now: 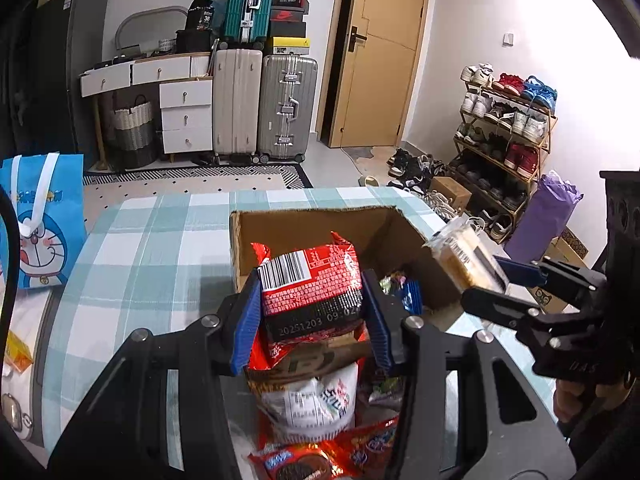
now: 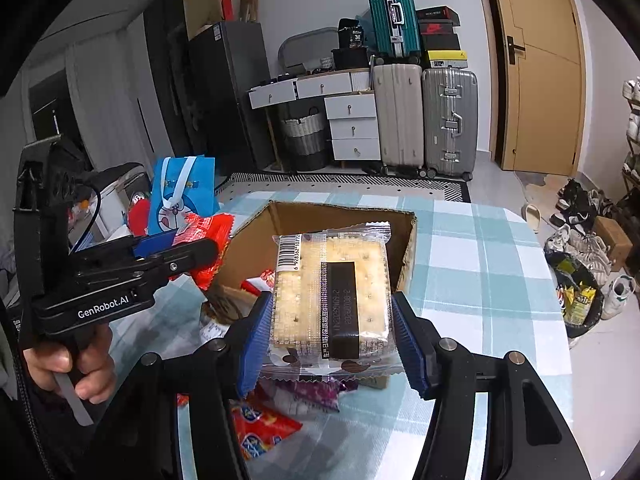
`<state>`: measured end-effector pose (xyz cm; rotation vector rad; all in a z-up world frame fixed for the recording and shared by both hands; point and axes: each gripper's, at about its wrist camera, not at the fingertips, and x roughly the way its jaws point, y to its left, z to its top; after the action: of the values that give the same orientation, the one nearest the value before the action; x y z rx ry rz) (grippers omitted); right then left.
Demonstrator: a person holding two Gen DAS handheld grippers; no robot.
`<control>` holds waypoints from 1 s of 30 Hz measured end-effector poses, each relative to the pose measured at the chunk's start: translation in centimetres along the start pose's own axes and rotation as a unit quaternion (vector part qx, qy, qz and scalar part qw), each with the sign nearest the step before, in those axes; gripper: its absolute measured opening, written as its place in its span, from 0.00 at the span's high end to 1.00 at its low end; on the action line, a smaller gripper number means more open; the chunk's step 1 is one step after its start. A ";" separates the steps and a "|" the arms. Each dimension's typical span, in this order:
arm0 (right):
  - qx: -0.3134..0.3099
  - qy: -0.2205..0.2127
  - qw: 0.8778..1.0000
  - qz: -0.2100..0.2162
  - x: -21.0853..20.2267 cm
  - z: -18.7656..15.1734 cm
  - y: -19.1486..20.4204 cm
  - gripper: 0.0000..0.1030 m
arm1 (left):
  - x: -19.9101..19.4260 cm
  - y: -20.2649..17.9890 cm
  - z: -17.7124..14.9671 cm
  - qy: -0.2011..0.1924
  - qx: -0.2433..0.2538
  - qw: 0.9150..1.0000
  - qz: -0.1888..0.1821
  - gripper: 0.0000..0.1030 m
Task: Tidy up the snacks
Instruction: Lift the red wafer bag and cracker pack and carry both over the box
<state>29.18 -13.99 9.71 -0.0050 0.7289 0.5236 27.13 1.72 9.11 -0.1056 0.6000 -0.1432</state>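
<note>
Both tongs slant downward over the checked table (image 2: 480, 248). Ahead of them an open cardboard box (image 1: 280, 224) stands, with bare cloth all round. The left tongs (image 1: 312, 304) clamp a red packet (image 1: 312, 280) with a barcode. The right tongs (image 2: 328, 328) clamp a clear pack of pale crackers (image 2: 332, 292), above loose snacks (image 2: 260, 428).

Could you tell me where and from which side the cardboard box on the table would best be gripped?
Grip the cardboard box by its right wall's top edge, coming from above. It is open-topped, so the thin upright wall fits between the jaws, and that side faces bare tablecloth.
</note>
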 end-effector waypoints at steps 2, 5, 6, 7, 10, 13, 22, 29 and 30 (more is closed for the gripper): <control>-0.001 -0.002 1.000 0.000 0.6 0.3 0.1 0.43 | 0.7 0.0 0.4 0.000 0.002 1.000 -0.001 0.57; -0.001 -0.003 1.000 0.002 1.3 0.7 0.1 0.43 | 1.6 0.0 0.9 0.000 0.004 1.000 0.001 0.57; -0.001 -0.005 1.000 0.001 1.6 0.8 0.1 0.43 | 1.8 0.0 1.0 0.000 0.006 1.000 0.002 0.57; -0.001 -0.006 1.000 0.001 1.8 1.0 0.1 0.43 | 2.2 0.0 1.1 0.001 0.008 1.000 0.005 0.57; 0.002 -0.005 1.000 0.001 2.5 1.3 -0.1 0.43 | 2.9 0.0 1.4 0.002 0.009 1.000 0.006 0.57; 0.006 -0.005 1.000 0.003 3.3 1.6 -0.4 0.43 | 3.6 -0.1 1.6 0.002 0.010 1.000 0.009 0.57; 0.014 -0.012 1.000 0.012 5.0 2.2 -1.0 0.43 | 6.6 0.4 1.8 0.013 0.005 1.000 0.010 0.57; 0.020 -0.006 1.000 0.011 6.4 2.4 -1.4 0.43 | 8.6 0.6 1.7 0.017 0.008 1.000 0.012 0.57; 0.020 -0.005 1.000 0.010 6.7 2.3 -1.5 0.43 | 8.9 0.7 1.7 0.016 0.005 1.000 0.011 0.57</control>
<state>35.50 -11.80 6.97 0.0429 0.7307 0.5277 35.43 1.03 5.46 -0.0875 0.6320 -0.1272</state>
